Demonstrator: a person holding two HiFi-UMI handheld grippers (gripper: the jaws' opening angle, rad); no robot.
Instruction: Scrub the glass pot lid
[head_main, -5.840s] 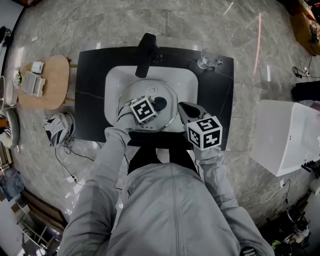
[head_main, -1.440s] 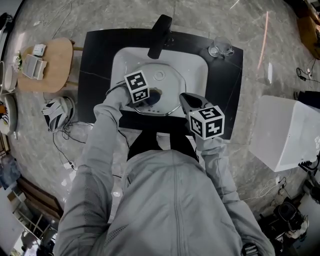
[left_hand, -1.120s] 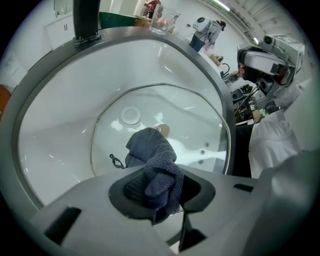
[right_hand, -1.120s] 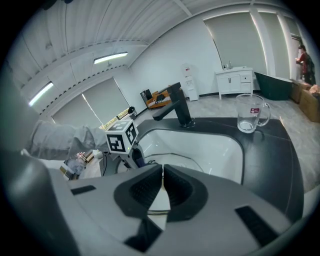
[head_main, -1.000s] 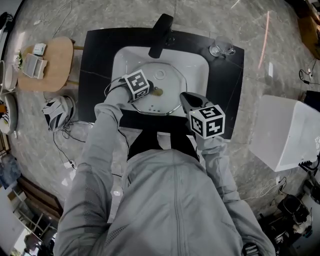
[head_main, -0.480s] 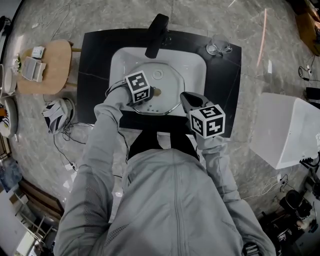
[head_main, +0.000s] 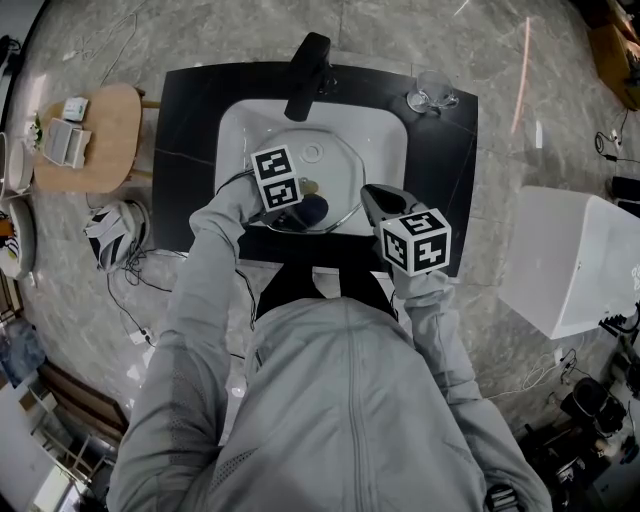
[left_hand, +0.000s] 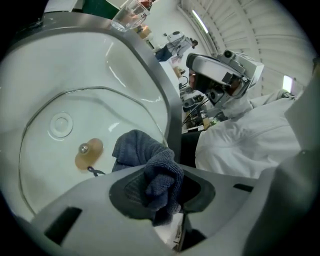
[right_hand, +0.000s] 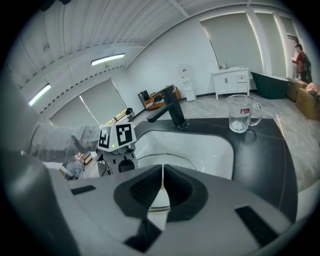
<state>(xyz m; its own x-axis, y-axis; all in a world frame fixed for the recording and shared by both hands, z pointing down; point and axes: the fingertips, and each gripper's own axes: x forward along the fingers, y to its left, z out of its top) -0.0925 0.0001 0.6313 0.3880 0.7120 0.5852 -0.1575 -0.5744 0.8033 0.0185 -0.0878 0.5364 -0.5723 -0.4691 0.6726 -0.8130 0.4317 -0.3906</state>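
The glass pot lid (head_main: 335, 165) lies in the white sink (head_main: 385, 135), its brownish knob (head_main: 311, 187) up. My left gripper (head_main: 298, 206) is shut on a dark blue cloth (head_main: 311, 209) that presses on the lid just near-side of the knob. In the left gripper view the cloth (left_hand: 159, 176) bunches between the jaws of the left gripper (left_hand: 161, 194), with the knob (left_hand: 89, 150) to its left. My right gripper (head_main: 371, 198) is shut at the lid's right rim. In the right gripper view its pads meet at the right gripper (right_hand: 163, 186), and the metal rim (right_hand: 152, 209) passes behind them.
A black faucet (head_main: 305, 62) stands at the sink's far side, and a glass mug (head_main: 430, 92) sits on the black counter (head_main: 440, 180) at the far right. A wooden stool (head_main: 85, 135) is to the left, a white bin (head_main: 575, 270) to the right.
The left gripper has rubbed the cloth back and forth over the lid; the cloth now shows on the near side of the knob. The right gripper has stayed at the rim.
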